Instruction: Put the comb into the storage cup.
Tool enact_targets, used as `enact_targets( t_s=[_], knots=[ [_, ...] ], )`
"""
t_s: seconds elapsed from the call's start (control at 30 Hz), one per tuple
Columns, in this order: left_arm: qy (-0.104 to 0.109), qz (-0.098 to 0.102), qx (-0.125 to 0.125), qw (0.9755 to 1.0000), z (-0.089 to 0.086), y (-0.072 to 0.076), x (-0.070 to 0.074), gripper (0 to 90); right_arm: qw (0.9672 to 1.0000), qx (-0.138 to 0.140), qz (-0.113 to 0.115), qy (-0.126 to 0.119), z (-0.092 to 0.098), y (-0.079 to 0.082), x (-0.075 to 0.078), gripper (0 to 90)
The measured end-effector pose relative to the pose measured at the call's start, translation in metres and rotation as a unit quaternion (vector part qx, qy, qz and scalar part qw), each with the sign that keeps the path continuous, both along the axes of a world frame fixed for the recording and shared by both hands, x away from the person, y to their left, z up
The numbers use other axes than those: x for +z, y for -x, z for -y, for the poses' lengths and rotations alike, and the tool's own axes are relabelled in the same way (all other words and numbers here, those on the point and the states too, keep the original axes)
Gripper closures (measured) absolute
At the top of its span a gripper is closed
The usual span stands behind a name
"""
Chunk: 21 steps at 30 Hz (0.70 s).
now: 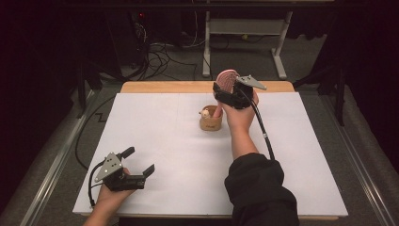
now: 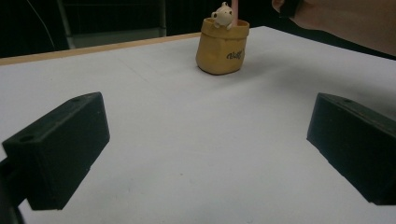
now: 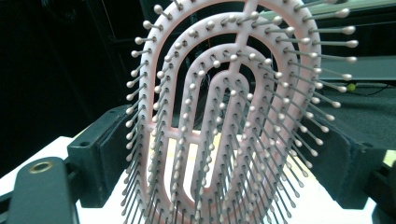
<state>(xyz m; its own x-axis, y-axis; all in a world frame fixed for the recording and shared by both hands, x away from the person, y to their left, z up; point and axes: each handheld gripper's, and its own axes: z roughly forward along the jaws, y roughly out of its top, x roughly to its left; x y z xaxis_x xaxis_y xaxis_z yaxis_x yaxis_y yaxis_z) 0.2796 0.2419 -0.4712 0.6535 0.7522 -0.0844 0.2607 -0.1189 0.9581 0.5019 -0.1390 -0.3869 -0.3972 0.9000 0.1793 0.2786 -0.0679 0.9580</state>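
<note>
Right tool (image 1: 229, 92) raised over pouch (image 1: 210, 121), jaws flanking pink hairbrush (image 3: 224, 116); grip unclear.

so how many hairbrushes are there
1: a pink hairbrush stands between the right gripper's jaws, its handle down in the yellow holder. More could be hidden inside the holder.

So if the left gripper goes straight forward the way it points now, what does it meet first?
Probably the yellow holder with the small bear figure. The left gripper is open over the bare white table; the holder sits slightly right of the midline, so it might narrowly pass.
</note>
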Motion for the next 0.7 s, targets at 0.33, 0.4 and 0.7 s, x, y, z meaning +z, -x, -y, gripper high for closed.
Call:
enact_targets(
  t_s=[0.33,0.4,0.7],
  knots=[
    [-0.003,-0.001,0.0,1.0,-0.0004,0.0001,-0.0001,0.0,0.9999,-0.006,-0.005,-0.007,0.0031,-0.0021,-0.001,15.4],
    [0.0,0.001,0.0,1.0,-0.0004,0.0003,0.0001,0.0,0.9999,-0.007,-0.005,-0.007,0.0029,-0.0021,-0.0012,15.3],
    [-0.001,0.0,0.0,1.0,0.0002,0.0001,-0.0002,0.0,0.9999,-0.007,-0.01,-0.001,0.0024,-0.0032,-0.0036,15.7]
  ],
)
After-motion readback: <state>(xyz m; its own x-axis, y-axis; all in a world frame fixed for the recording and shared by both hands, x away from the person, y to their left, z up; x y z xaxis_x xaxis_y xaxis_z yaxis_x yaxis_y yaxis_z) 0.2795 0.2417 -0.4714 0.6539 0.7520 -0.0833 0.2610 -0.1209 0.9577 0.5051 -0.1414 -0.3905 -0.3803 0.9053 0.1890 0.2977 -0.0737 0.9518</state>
